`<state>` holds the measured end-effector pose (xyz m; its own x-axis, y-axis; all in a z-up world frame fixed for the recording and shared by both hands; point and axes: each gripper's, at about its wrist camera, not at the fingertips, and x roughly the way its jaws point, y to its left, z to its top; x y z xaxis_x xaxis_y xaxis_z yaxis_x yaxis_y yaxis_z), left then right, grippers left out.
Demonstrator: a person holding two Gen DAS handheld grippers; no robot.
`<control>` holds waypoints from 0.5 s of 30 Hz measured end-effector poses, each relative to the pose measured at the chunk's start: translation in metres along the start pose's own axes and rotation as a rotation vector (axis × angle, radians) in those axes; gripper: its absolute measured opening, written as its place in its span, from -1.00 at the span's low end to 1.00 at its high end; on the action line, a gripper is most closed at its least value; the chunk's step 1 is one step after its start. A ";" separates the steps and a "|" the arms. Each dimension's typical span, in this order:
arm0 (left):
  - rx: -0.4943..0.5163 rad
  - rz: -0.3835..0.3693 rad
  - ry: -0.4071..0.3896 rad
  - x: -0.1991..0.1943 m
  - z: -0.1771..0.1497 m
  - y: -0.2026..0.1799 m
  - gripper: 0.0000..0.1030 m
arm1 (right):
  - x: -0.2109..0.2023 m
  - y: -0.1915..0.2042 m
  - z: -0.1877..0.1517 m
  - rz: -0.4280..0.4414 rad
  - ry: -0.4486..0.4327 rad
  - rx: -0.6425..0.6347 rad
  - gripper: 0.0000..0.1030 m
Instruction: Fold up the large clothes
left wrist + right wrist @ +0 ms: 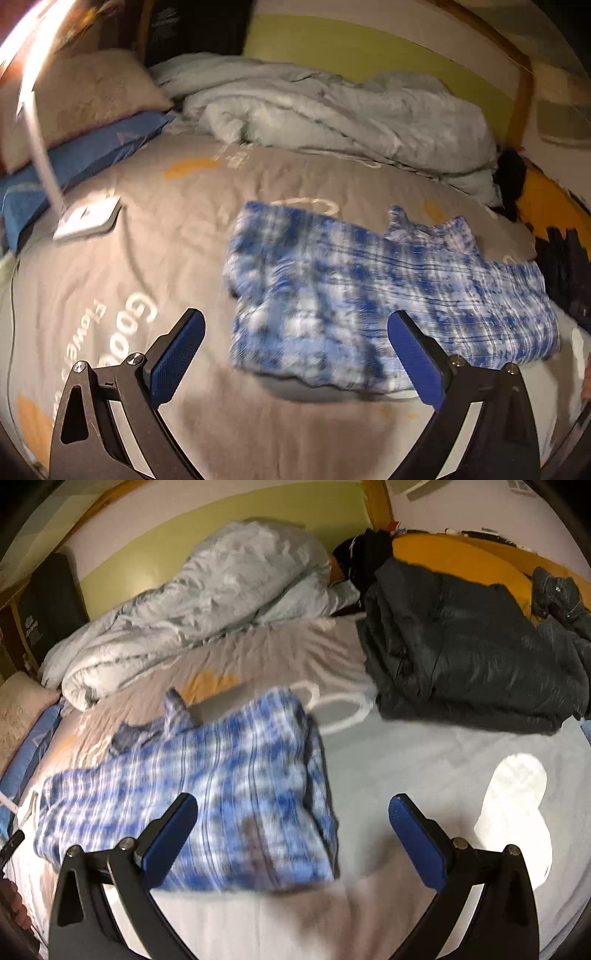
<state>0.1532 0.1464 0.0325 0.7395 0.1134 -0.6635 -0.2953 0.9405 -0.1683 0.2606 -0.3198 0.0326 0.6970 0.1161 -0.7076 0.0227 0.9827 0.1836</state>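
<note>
A blue and white plaid shirt [388,295] lies folded into a rough rectangle on the grey bed cover [155,258], its collar bunched at the far edge. It also shows in the right wrist view [221,786]. My left gripper [295,354] is open and empty, held above the shirt's near left part. My right gripper [293,838] is open and empty, above the shirt's near right corner, with its left finger over the cloth. Both views are blurred by motion.
A crumpled pale grey duvet [314,110] lies along the back of the bed. A white lamp base [86,218] stands at the left by pillows [81,99]. A dark folded jacket [469,646] lies at the back right. A bright light patch [517,812] falls on the sheet.
</note>
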 end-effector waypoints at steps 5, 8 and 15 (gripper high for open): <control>-0.160 -0.040 0.041 0.012 -0.003 0.034 0.88 | -0.001 0.000 -0.015 0.054 0.040 -0.015 1.00; -0.227 -0.054 0.083 0.028 -0.006 0.050 0.57 | 0.008 -0.009 -0.016 0.101 0.084 0.040 0.97; -0.290 -0.178 0.256 0.064 -0.017 0.056 -0.78 | 0.043 -0.016 -0.024 0.222 0.235 0.061 0.52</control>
<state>0.1737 0.2014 -0.0314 0.6312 -0.1603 -0.7589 -0.3614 0.8049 -0.4706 0.2731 -0.3275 -0.0171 0.5052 0.3635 -0.7827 -0.0631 0.9201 0.3866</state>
